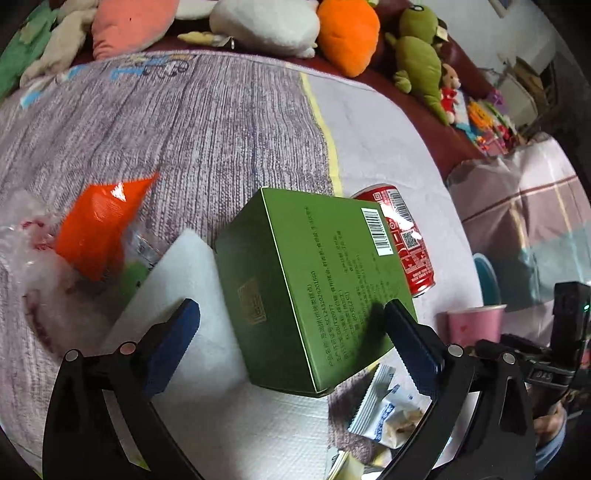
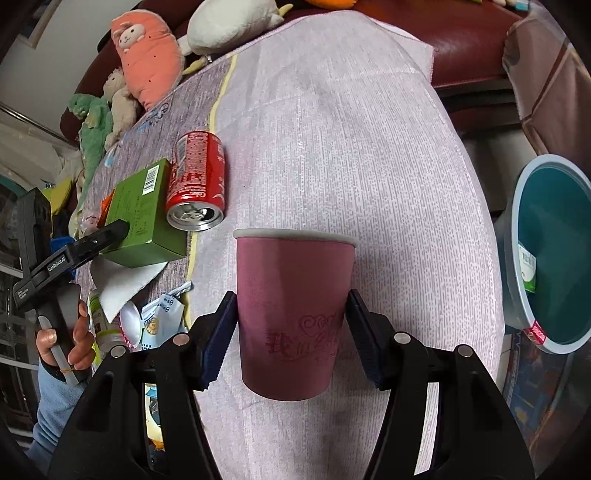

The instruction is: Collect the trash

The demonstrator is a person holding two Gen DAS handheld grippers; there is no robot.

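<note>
Left wrist view: the left gripper [image 1: 291, 332] stands spread wide around a green box [image 1: 314, 280]. Its right pad lies against the printed top face near the box's near corner; the left pad is clear of the box, over a white foam sheet [image 1: 188, 295] that the box partly rests on. The box lies tilted on the patterned cloth [image 1: 207, 140] covering the surface. A red soda can [image 1: 406, 240] lies on its side just behind the box's far right edge, partly hidden by it. To the left are an orange wrapper [image 1: 99, 225] and crumpled clear plastic [image 1: 26, 258], both blurred. A torn blue-and-white sachet [image 1: 384, 410] lies near the right finger. Plush toys, among them an orange carrot [image 1: 347, 33] and a green dinosaur [image 1: 421, 62], line the far edge.

Right wrist view: the right gripper [image 2: 291, 332] has a pink paper cup [image 2: 291, 314] between its pads; the cup is upright, and both pads appear to touch its sides, pinching it. Whether it rests on the cloth cannot be told. The can, open end toward the camera, lies beside the green box to the upper left. A teal bin [image 2: 517, 266] stands at the right, off the cloth's edge, with a green-and-white item inside. The left hand [image 2: 66, 343] holds its gripper's handle at the left margin, above scattered wrappers.
</note>
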